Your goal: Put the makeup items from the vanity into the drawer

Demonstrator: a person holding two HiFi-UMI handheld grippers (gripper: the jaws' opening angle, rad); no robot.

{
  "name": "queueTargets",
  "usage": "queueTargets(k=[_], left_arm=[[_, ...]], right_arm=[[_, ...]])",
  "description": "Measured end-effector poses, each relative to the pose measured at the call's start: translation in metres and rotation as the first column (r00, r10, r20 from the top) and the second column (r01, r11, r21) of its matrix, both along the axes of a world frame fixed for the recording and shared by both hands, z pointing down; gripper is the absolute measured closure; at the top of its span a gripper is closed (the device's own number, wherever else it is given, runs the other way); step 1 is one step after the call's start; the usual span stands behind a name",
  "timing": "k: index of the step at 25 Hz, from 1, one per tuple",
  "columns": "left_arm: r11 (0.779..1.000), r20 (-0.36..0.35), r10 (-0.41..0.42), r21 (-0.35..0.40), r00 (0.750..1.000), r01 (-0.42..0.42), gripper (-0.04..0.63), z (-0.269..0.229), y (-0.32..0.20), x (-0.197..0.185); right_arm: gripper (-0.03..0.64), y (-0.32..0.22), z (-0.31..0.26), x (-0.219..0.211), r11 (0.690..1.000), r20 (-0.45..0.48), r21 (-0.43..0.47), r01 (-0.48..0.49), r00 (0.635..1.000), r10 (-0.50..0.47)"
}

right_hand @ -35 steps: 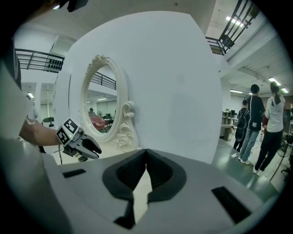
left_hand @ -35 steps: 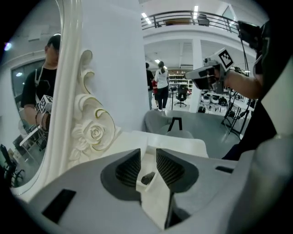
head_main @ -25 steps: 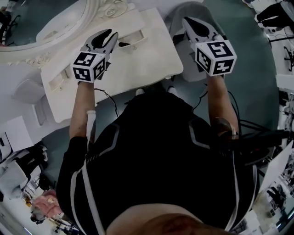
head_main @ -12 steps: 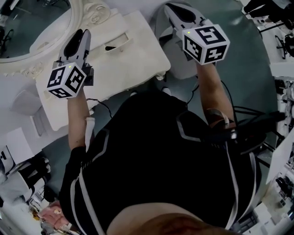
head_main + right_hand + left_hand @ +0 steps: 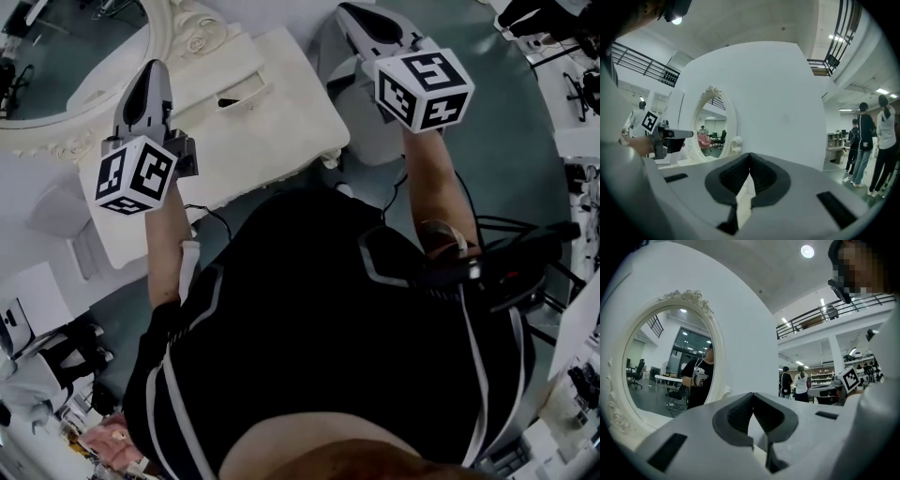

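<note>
Head view: left gripper (image 5: 155, 70) over vanity (image 5: 281, 112), by mirror (image 5: 66, 56); right gripper (image 5: 354, 13) off vanity's right side.
Left gripper view: jaws just closed, tips meeting, empty.
Right gripper view: jaws together, empty.

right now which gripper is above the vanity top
The left gripper: it hangs over the vanity beside the mirror frame, jaws just closed on nothing. The right gripper is past the vanity's edge, above the grey seat.
</note>
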State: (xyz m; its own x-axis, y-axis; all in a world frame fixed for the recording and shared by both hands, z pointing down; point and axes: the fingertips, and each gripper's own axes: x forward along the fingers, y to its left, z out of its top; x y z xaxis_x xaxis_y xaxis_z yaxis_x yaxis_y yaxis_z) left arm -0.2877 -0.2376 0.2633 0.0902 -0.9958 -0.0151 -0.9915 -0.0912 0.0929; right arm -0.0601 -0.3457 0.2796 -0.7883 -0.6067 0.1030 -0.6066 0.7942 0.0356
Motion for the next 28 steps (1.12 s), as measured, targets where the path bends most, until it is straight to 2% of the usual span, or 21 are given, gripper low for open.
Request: queueTargets(k=[8,16,21,25,28], left_arm=[[1.0,-0.038,0.025,0.007,0.999,-0.025,0.591,-0.005,0.004,0.005],[0.999,0.01,-0.029,-0.021,1.0,0.029,0.592,-0.001,0.004,-0.006],[0.998,0.008,-0.062,-0.014,0.998,0.062,0.592,0.001,0.004,-0.015],[0.998,0.003,-0.053,-0.042,0.999,0.054,0.592,0.008,0.003,-0.015],[0.997,0.007,-0.061,-0.037,0.998,0.061,0.592,0.009,0.002,-0.016]], right_arm=[[0.614,0.002,-0.006,-0.002,1.0,-0.034,0.017,-0.006,0.999,0.007],[0.614,0.0,-0.004,-0.005,1.0,-0.056,0.02,-0.004,0.998,0.005],[0.614,-0.001,-0.004,-0.008,0.999,-0.066,0.033,-0.004,0.998,0.006],[0.614,-0.001,-0.002,-0.011,0.999,-0.076,0.032,-0.004,0.997,0.006],[0.612,-0.001,-0.001,-0.012,1.0,-0.086,0.029,-0.003,0.996,0.005]])
